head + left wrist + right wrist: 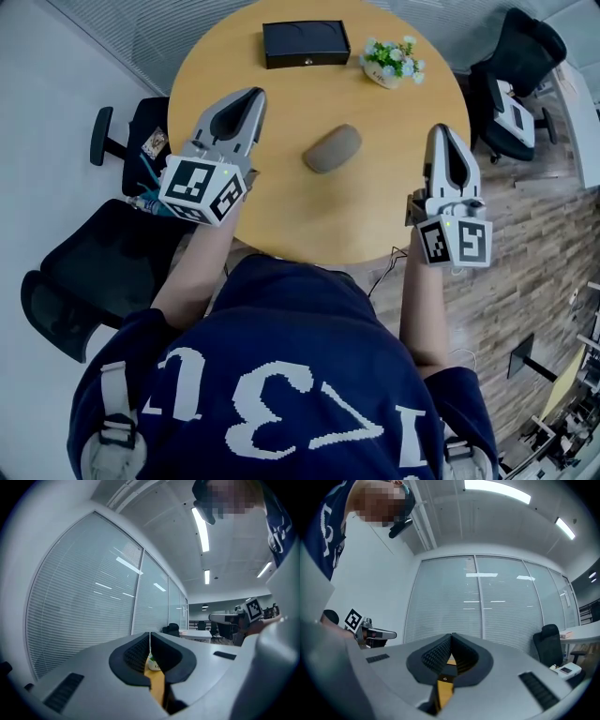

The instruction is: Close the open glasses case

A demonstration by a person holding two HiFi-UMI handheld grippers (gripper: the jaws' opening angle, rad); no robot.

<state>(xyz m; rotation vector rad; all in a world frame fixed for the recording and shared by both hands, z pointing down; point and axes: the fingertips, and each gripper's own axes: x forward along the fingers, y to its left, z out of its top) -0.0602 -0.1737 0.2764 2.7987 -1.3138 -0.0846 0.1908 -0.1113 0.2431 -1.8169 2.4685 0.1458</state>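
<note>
L hand-held gripper (253, 92): jaws pressing together, nothing btwn them. Its own view is showing the pads (140, 651) meeting at the tip, w/ only a slit open below. R hand-held gripper (439, 129): same condition, pressed together, empty.

Both are hovering over the bench (281, 220), one on each side of the glasses case (332, 148), neither touching it. The case is lying mid-bench, a grey oval, and appears shut.

Assessment: the closing step is looking complete and both units are standing clear. Next move is prob. calling for nothing beyond staying clear. If the lid isn't seated, a light downward press w/ closed jaws would do.

Not verifiable:
- Case seam and hinge are too small to resolve in the head view.
- Both gripper views are pointing level at blinds and ceiling, so neither is showing the case.
- The person's torso is covering the bench's near rim.
- The flower pot (392, 60), far right, is showing only partly through the L slit.
- The black box (306, 43), far side, is shut; contents unknown.
</note>
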